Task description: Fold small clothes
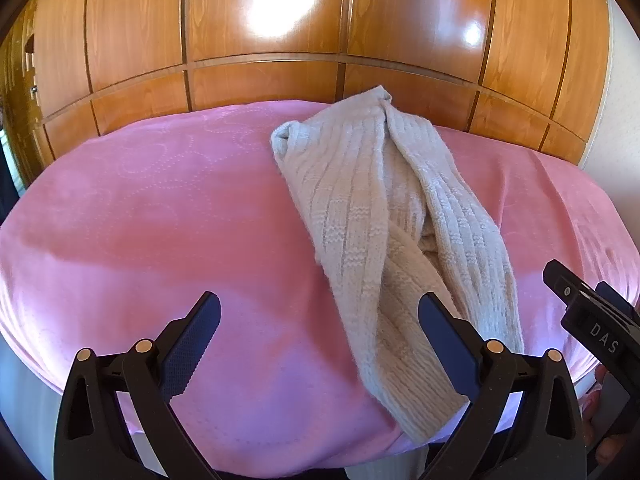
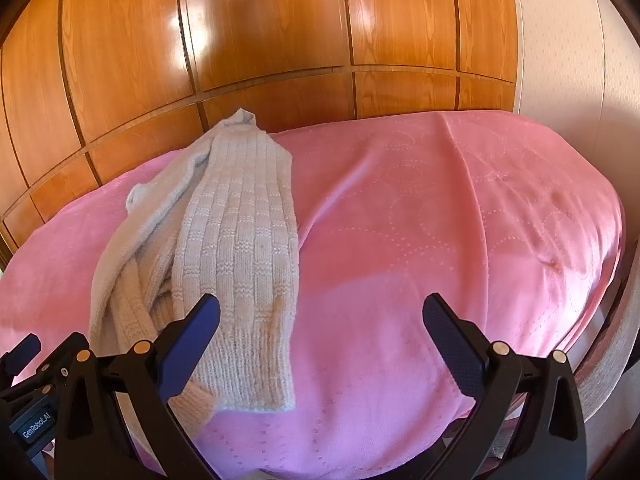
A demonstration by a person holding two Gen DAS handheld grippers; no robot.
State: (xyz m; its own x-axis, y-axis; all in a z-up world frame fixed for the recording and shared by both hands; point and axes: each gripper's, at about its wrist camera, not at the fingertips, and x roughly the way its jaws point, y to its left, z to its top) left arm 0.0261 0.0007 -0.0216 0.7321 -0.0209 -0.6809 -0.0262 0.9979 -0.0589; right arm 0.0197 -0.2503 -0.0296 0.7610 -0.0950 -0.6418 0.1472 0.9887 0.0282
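Looking along your left gripper (image 1: 319, 312) in the left wrist view: jaws spread wide, nothing between them. The knit sweater (image 1: 384, 216) lies on the pink blanket (image 1: 160, 216), bunched lengthwise into a long strip running from the far edge near the wooden wardrobe (image 1: 264, 24) toward you. Its near end passes just behind the right-hand finger (image 1: 448, 344) and reaches the blanket's front edge. Whether that finger touches the knit, you cannot tell. Your right gripper (image 1: 592, 320) enters at the right edge, close to the sweater's near end.

Right wrist view: your right gripper (image 2: 322, 312) also stands wide open, holding nothing. The sweater (image 2: 236, 240) sits left of centre, ribbed hem nearest you, one layer folded over another. The left-hand finger (image 2: 192, 344) overlaps the sweater in view; contact unclear. Bare blanket (image 2: 460, 220) fills the right half. Your left gripper (image 2: 36, 392) shows at the lower left corner.
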